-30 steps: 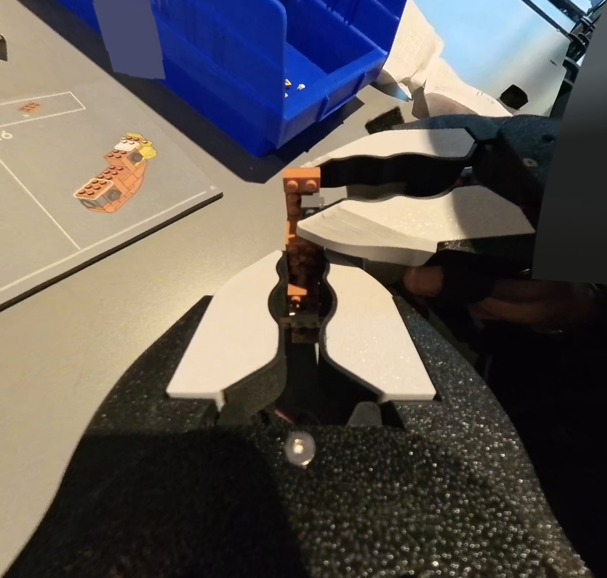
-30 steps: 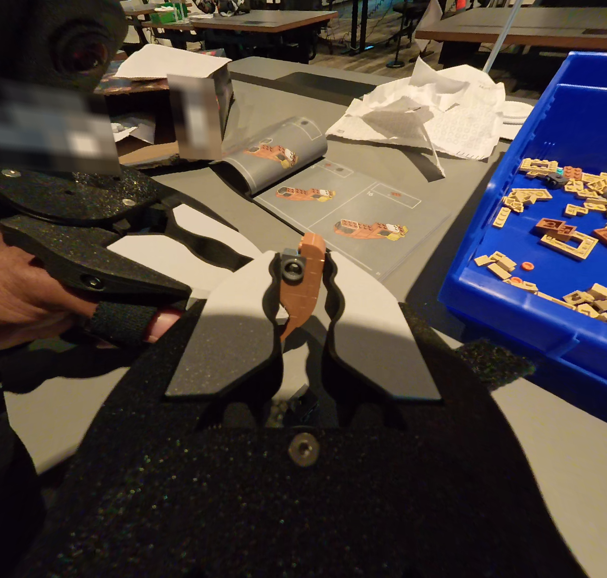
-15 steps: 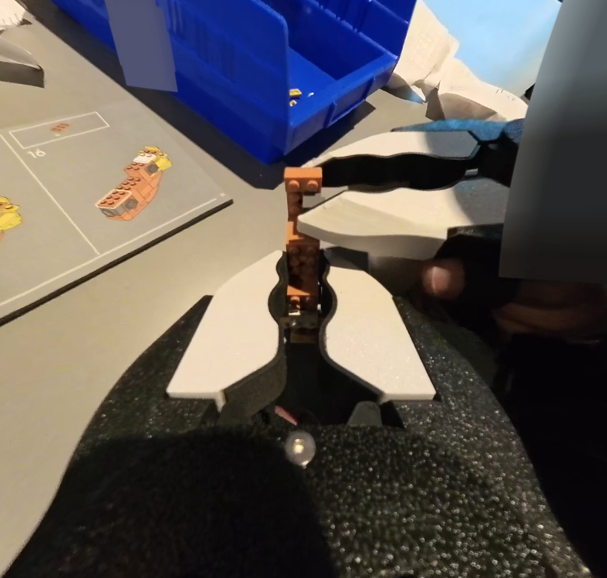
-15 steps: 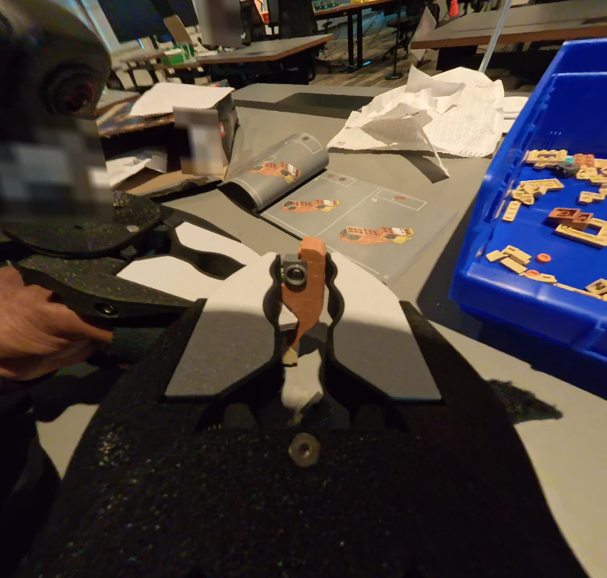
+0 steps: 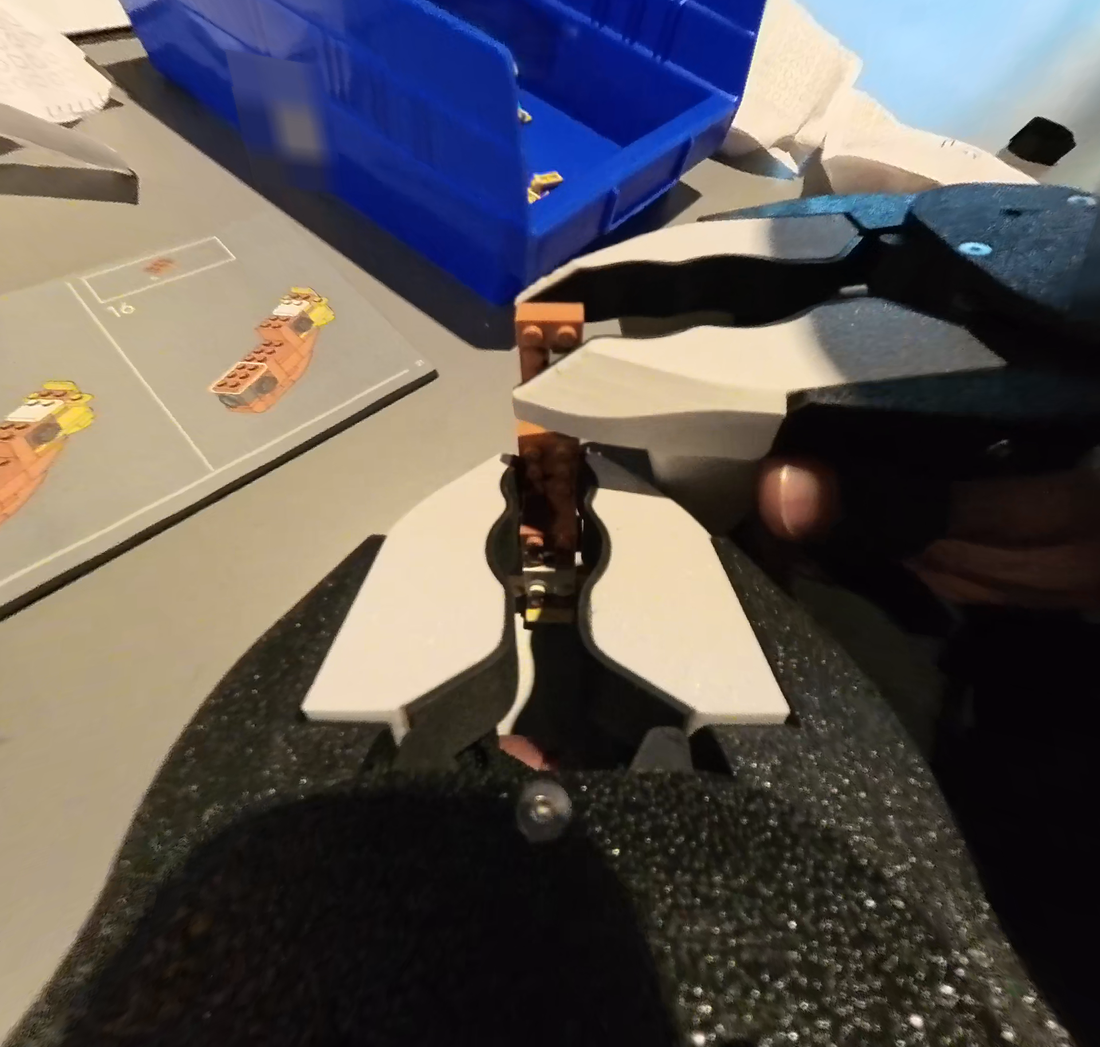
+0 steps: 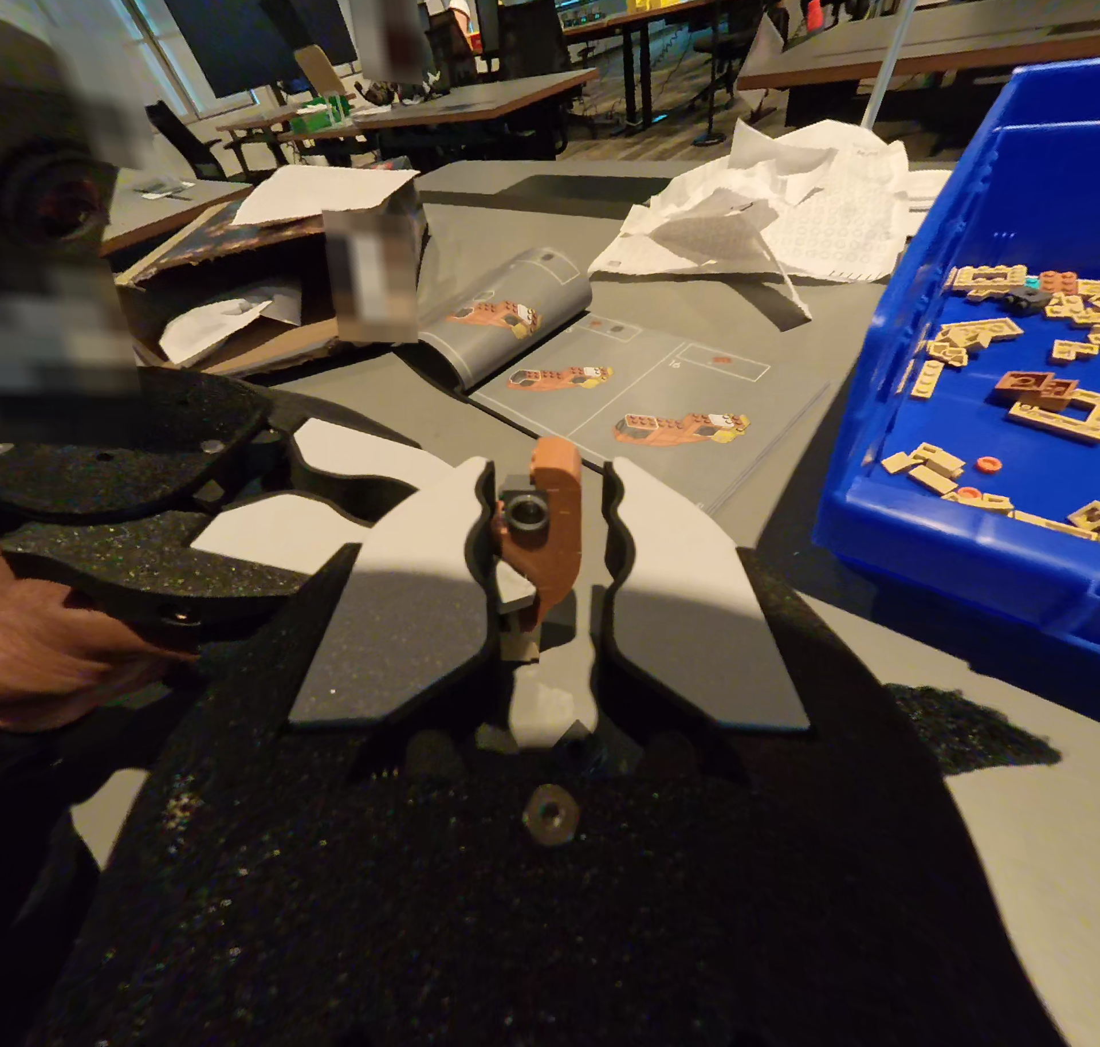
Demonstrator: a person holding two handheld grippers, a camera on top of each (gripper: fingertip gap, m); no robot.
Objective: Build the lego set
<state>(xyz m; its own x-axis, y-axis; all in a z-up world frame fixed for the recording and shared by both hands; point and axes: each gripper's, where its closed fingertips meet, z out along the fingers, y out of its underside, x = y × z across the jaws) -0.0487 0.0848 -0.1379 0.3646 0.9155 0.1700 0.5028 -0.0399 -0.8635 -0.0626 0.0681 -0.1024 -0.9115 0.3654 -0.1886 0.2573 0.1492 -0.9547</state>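
Both grippers: closed on one brown lego assembly (image 5: 546, 470), held up above the grey table (image 5: 178, 631).
Left gripper (image 5: 549, 485): its grey fingers (image 5: 440, 578) pinch the lower part of the assembly from both sides; the piece stands upright out of the tips.
Right gripper (image 6: 547, 518): its jaws clamp the same assembly, seen side-on here as a curved brown piece with a dark grey round-holed brick (image 6: 524, 512) on its left face.
Crossing: in the left wrist view the right gripper (image 5: 536, 357) comes in from the right and grips the assembly's upper end, just above the left gripper's tips.
Left gripper's body (image 6: 178, 512): shows at the left of the right wrist view, a hand (image 6: 65, 649) beneath it.
Instruction booklet (image 6: 643, 399): open on the table beyond the grippers.
Blue bin (image 6: 976, 399): to the right, holding loose tan and brown bricks (image 6: 1036, 405).
Crumpled white paper (image 6: 768, 214): farther back, beside an open cardboard box (image 6: 250, 280).
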